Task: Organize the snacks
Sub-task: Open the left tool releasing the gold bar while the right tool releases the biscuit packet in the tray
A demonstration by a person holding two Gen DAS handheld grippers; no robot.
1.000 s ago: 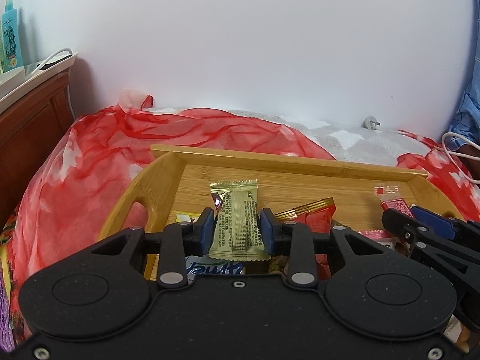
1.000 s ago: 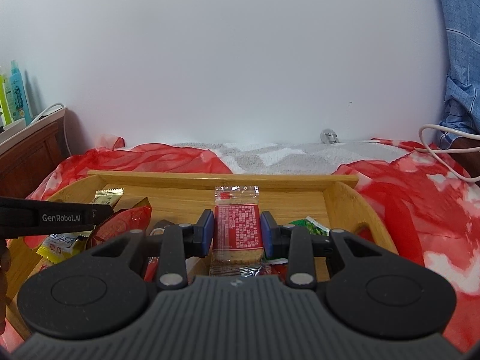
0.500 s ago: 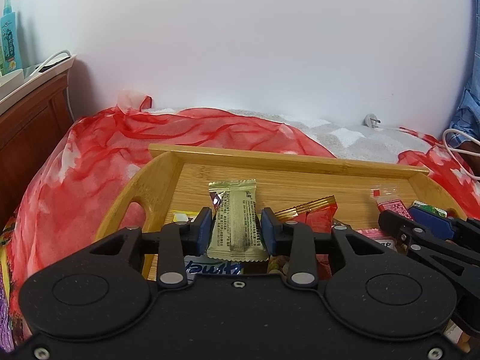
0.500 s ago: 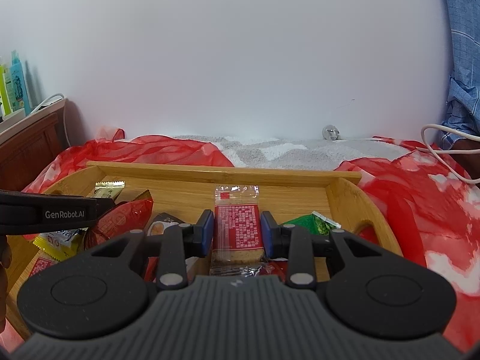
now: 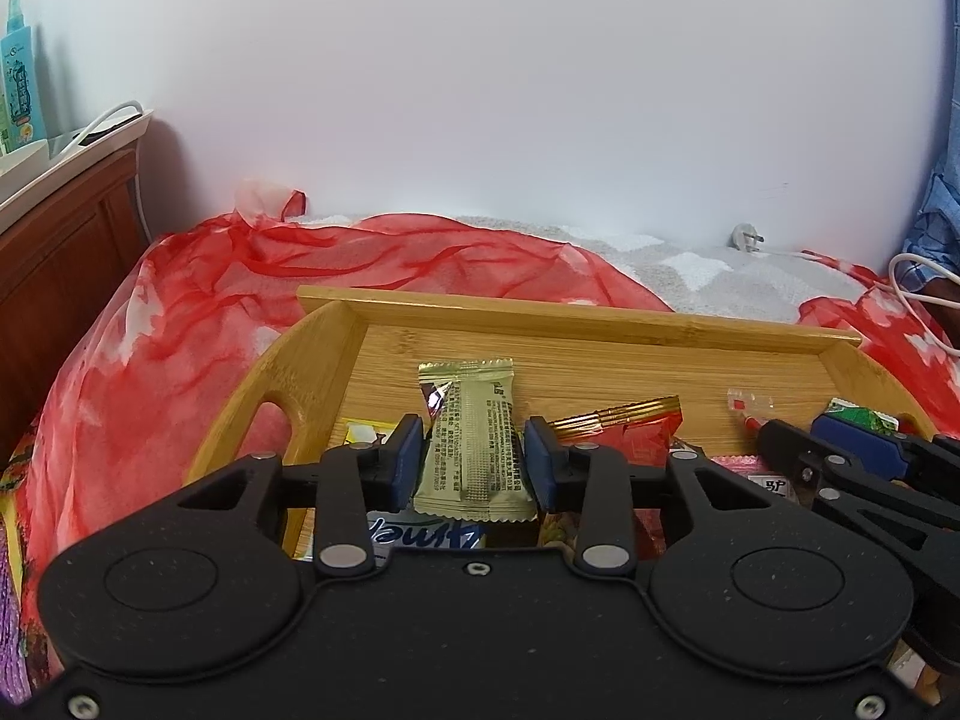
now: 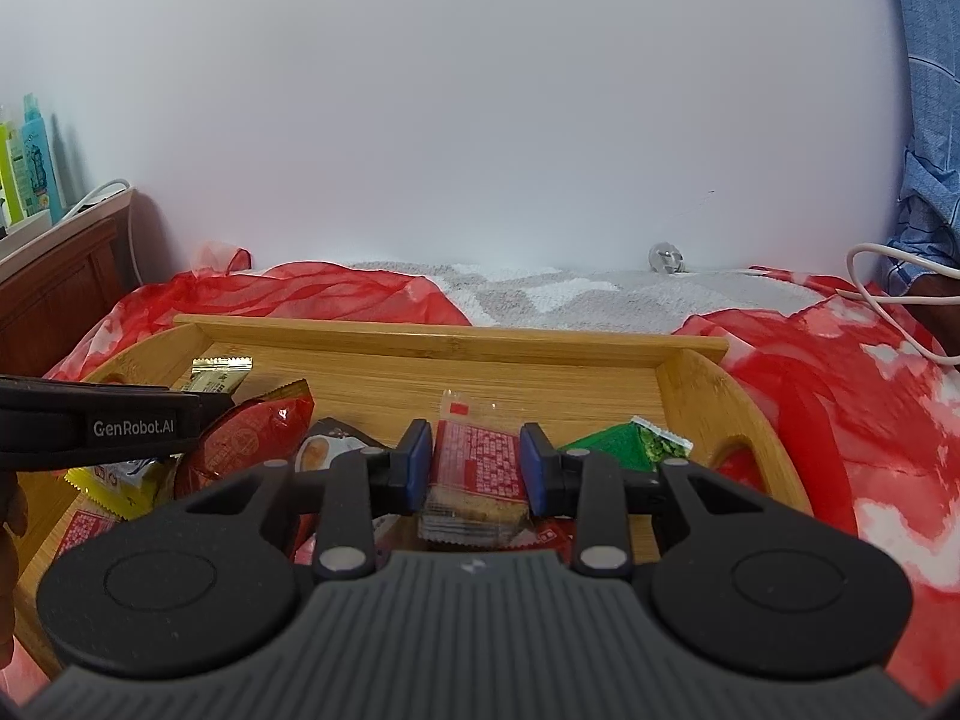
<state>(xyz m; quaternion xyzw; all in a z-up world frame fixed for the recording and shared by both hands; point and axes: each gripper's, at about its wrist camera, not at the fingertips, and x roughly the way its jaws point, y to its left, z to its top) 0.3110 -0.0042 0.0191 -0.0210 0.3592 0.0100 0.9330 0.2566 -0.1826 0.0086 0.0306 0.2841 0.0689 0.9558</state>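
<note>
Red cloth under wooden tray (image 5: 576, 315), I'm easing my left gripper (image 5: 471, 462) open around gold foil snack packet (image 5: 471, 444), right gripper (image 6: 476, 465) loosening on red-printed clear cracker packet (image 6: 474, 468).

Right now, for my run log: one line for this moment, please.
left gripper: jaws opening, gold packet between | right gripper: jaws opening, red packet between | both over tray

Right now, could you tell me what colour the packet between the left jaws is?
Gold, with dark print; the packet shows best in the left wrist view.
</note>
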